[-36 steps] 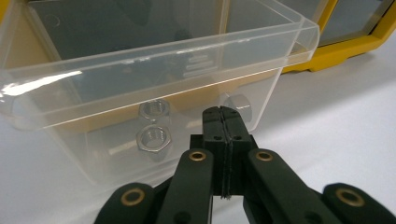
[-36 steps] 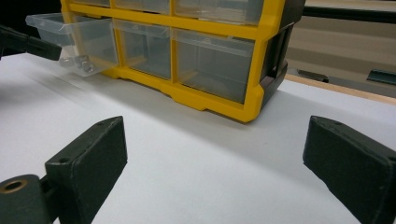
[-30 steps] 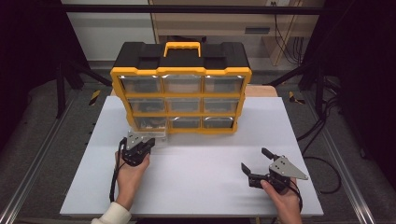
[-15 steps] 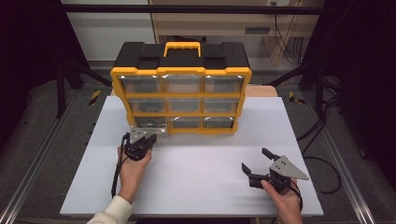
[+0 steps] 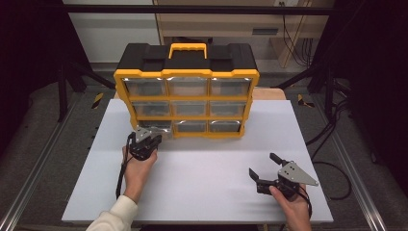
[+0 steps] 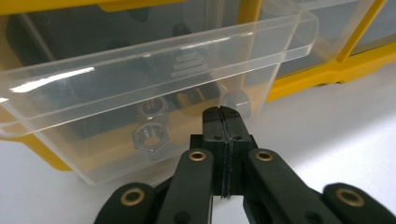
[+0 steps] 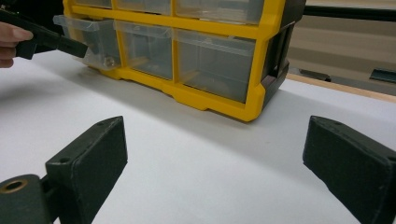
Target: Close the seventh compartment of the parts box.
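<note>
The left gripper, fingers closed on nothing, touches the clear plastic bottom-left drawer holding steel nuts. Push squarely, low and centred, so it slides without jamming. The right gripper rests open on the white counter.

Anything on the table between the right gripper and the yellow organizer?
No. In the right gripper view, bare white table runs from the right gripper, jaws wide apart, to the yellow organizer.

The clear plastic drawer at the bottom left of the yellow-and-black organizer cabinet is pulled partway out toward the near side, its front lip jutting past the frame. Two steel hex nuts lie inside against its front wall. The cabinet stands upright at the table's far edge.
</note>
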Tool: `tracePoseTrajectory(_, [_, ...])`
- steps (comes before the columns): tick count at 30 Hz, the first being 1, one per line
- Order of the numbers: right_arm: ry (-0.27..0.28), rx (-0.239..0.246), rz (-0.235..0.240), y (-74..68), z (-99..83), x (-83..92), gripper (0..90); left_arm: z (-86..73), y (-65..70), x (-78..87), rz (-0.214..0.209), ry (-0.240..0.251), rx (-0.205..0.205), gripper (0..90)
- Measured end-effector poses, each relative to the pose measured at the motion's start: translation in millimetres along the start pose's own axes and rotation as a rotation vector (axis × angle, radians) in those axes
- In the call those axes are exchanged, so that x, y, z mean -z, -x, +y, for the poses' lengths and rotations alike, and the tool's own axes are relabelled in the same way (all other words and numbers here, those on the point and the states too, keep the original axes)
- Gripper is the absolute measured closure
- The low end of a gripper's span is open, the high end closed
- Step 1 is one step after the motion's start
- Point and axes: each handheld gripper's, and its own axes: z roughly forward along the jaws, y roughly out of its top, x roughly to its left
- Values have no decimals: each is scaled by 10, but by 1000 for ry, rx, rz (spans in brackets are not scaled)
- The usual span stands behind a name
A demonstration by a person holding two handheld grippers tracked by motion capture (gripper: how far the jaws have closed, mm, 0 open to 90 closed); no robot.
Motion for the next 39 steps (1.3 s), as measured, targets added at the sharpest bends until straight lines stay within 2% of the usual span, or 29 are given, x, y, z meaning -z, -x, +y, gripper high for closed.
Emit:
tracePoseTrajectory(18, [-6, -6, 2, -5, -8, -1, 53, 75, -73, -88, 4, -15, -4, 895])
tracePoseTrajectory(19, [-8, -6, 4, -5, -8, 0, 53, 76, -69, -100, 3, -3, 11, 895])
tracePoseTrajectory(23, [-9, -5, 1, -3, -9, 3, 52, 83, -86, -126, 1, 0, 17, 894])
tracePoseTrajectory(25, [-10, -7, 4, -4, -9, 2, 52, 85, -86, -142, 0, 9, 33, 894])
tracePoseTrajectory(31, [-14, -7, 0, 1, -6, 13, 53, 73, -117, -174, 4, -1, 36, 894])
tracePoseTrajectory(33, [-15, -7, 1, 1, -7, 14, 53, 67, -117, -190, 5, 11, 50, 894])
tracePoseTrajectory(36, [-10, -7, 2, 2, -10, 8, 53, 70, -133, -194, 10, 4, 37, 894])
tracePoseTrajectory(39, [-11, -7, 1, 1, -11, 8, 53, 67, -137, -207, 12, 13, 46, 894])
